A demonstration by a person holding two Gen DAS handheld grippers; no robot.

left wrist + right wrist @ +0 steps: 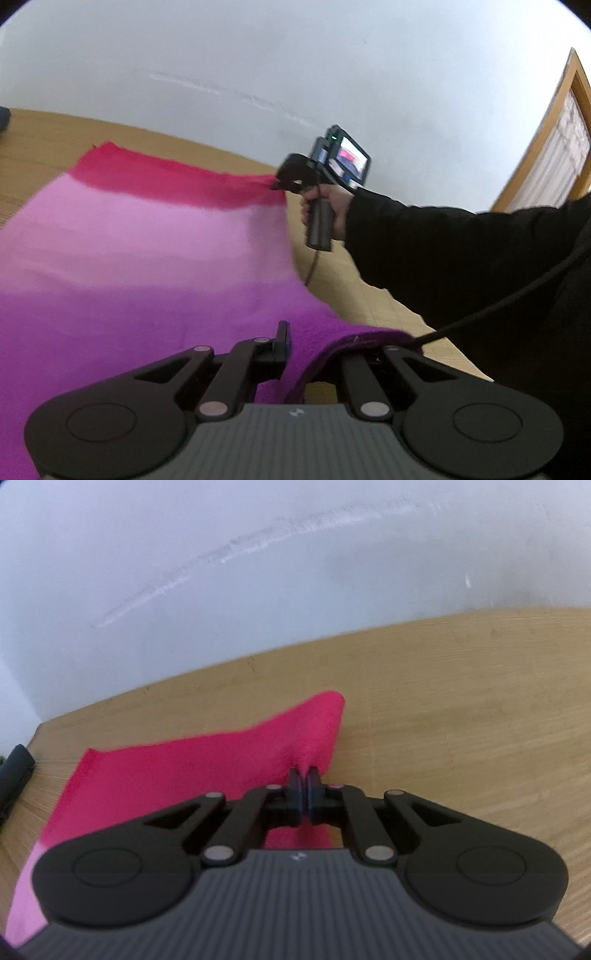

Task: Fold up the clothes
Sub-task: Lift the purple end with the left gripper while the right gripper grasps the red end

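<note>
A large cloth [147, 251], shaded from red at its far end through pink to purple at the near end, lies spread across a wooden bench [44, 147], reaching toward the bench's far edge by a white wall [295, 55]. It looks like a single flat layer with no fold made yet.

The right tool [304, 775] has its two fingers pressed together on the red far corner of the cloth, which bunches up just ahead of them. From the left camera, this tool appears at the far right corner of the cloth, held in a hand [332, 203] with a dark sleeve.

The left tool [325, 350] sits at the purple near corner. The cloth's edge drapes over its right finger, hiding it, so I cannot tell whether it grips.

Judging by this, the fold is only beginning: corners are being taken, and carrying one end over the other remains.
</note>
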